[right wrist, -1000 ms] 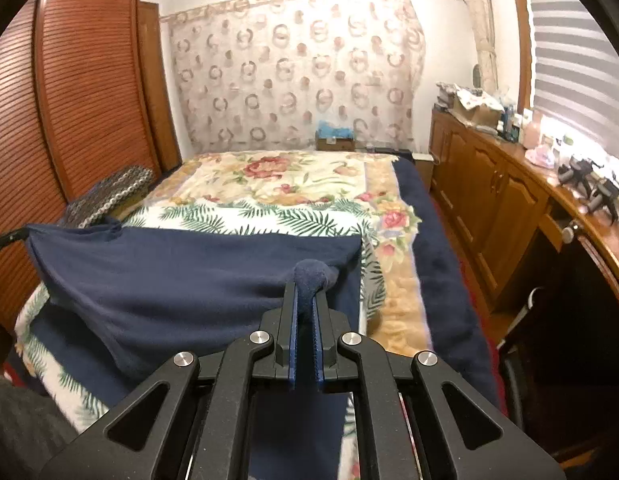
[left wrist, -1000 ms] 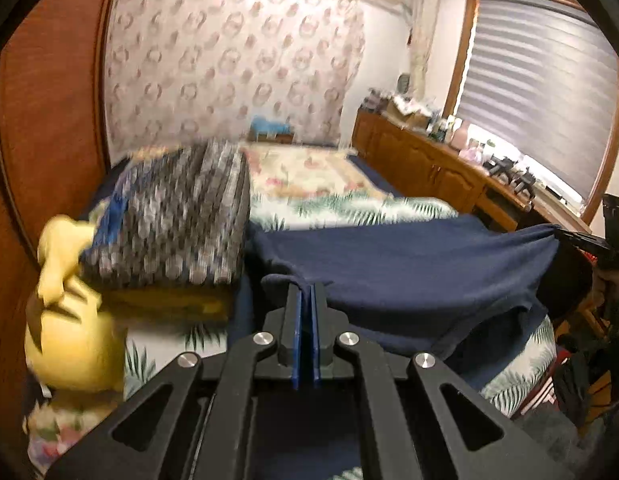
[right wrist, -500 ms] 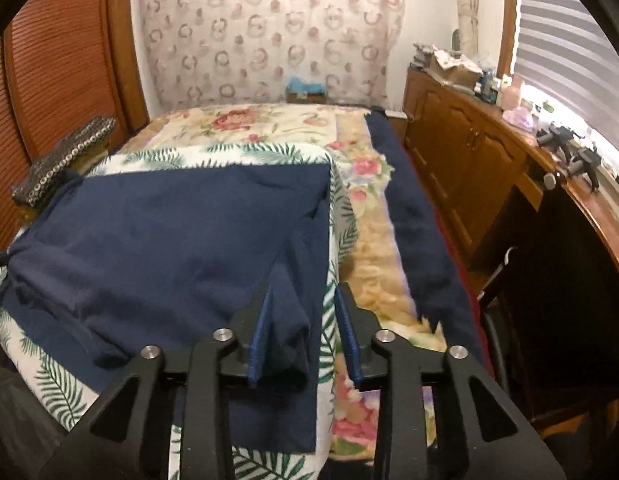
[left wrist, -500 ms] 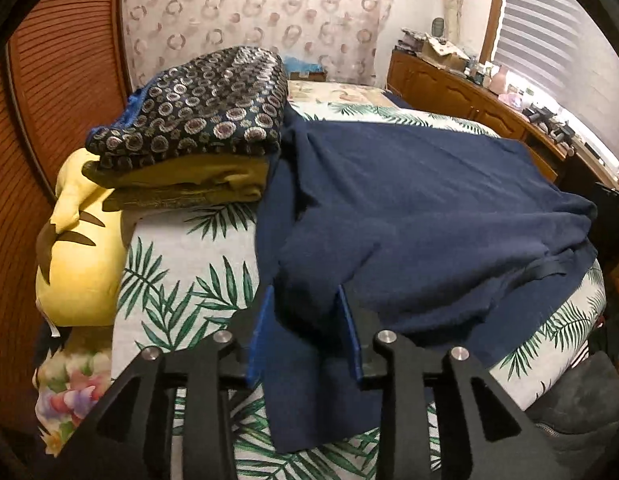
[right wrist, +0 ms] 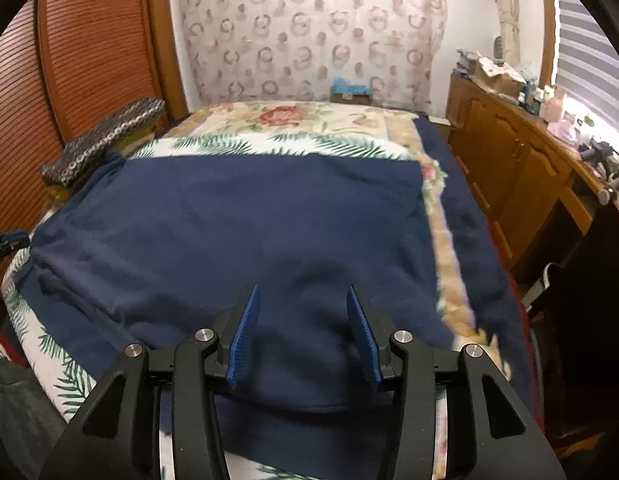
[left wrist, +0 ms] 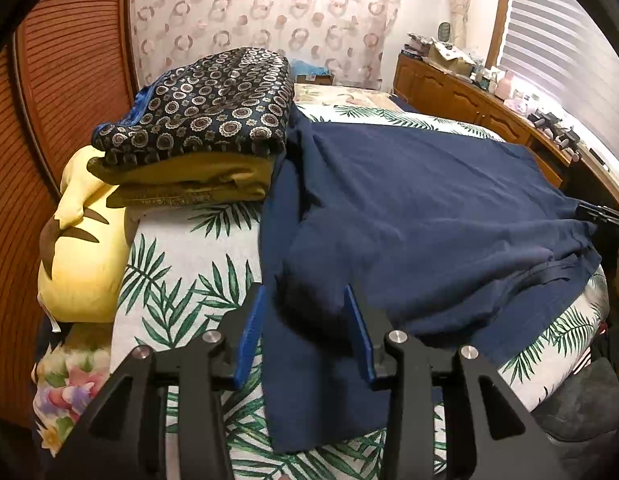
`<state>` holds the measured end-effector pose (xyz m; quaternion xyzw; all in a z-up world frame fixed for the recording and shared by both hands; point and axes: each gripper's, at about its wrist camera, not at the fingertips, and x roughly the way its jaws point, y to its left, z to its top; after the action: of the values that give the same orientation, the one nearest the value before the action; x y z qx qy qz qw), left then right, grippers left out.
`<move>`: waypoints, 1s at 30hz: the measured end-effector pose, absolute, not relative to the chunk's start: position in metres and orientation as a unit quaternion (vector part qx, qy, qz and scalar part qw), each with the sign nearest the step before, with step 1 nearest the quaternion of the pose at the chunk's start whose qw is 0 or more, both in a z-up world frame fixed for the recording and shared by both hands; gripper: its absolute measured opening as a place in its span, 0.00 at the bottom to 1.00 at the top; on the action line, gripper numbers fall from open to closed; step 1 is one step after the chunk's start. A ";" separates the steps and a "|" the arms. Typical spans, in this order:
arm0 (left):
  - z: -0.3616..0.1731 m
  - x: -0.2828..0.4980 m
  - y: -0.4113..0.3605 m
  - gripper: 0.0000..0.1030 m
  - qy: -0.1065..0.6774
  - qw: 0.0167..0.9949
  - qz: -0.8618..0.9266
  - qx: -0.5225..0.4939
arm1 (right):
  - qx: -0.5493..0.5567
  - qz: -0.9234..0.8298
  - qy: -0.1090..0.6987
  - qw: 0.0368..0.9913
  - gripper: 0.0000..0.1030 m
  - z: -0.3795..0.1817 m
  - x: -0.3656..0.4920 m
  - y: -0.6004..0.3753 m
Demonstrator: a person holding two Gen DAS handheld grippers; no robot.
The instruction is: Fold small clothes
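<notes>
Navy garment point(left wrist: 409, 208) – palm-leaf bedspread point(left wrist: 177, 280)

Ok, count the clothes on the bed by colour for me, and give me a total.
Navy blue: 1, the shirt spread flat on the bed.
Dark with ring pattern: 1, folded, top of the pile.
Mustard yellow: 1, folded beneath it; could be more layers.
Total: 3

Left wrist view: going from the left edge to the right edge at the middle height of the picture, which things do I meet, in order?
Brown slatted door → yellow plush toy → palm-leaf bed cover → navy garment → the other gripper's dark tip.
</notes>
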<state>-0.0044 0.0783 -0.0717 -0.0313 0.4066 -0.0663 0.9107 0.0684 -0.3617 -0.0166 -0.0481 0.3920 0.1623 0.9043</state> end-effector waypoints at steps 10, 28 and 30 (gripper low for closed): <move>-0.054 -0.015 0.046 0.38 0.382 0.917 -0.106 -0.043 | -0.056 0.250 0.399 0.880 0.44 -0.020 0.047 -0.305; -0.084 -0.004 -0.036 0.33 0.433 0.867 -0.248 -0.012 | -0.129 0.268 0.440 0.847 0.39 -0.051 0.023 -0.265; -0.084 0.000 -0.038 0.24 0.431 0.868 -0.247 -0.005 | -0.144 0.264 0.442 0.845 0.36 -0.055 0.023 -0.264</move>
<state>-0.0004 -0.0375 -0.0840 -0.0047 0.4313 -0.2470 0.8677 0.0227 -0.2636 -0.0554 -0.1436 0.4421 0.2645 0.8450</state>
